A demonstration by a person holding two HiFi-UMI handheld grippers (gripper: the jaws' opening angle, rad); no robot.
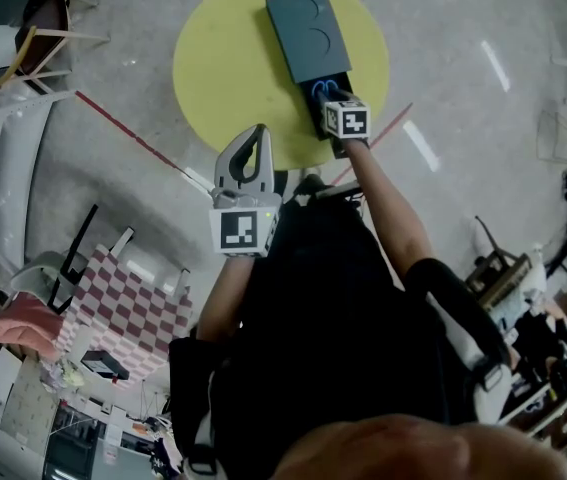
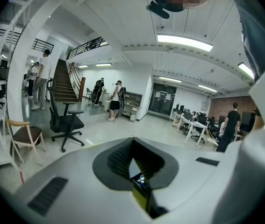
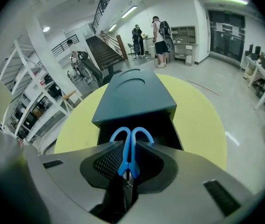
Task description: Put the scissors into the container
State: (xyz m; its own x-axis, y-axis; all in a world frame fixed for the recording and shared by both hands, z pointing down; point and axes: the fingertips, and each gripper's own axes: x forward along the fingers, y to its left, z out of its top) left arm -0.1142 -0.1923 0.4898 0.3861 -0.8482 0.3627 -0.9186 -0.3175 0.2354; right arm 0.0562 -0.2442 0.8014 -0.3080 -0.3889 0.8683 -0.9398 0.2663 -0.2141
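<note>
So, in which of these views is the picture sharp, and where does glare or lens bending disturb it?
Head view: dim and strongly bent toward the edges, with pale light streaks on the floor. Left gripper view: the ceiling lamp glares, and the left gripper looks soft so close to the lens. Right gripper view: the blue scissors are fairly sharp, and the corners are dark.

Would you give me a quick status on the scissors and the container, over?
Right gripper jaws shut on scissors, handles forward at the open end of the container. Left gripper off to the side, jaws shut, empty. Nothing blocking the opening.
</note>
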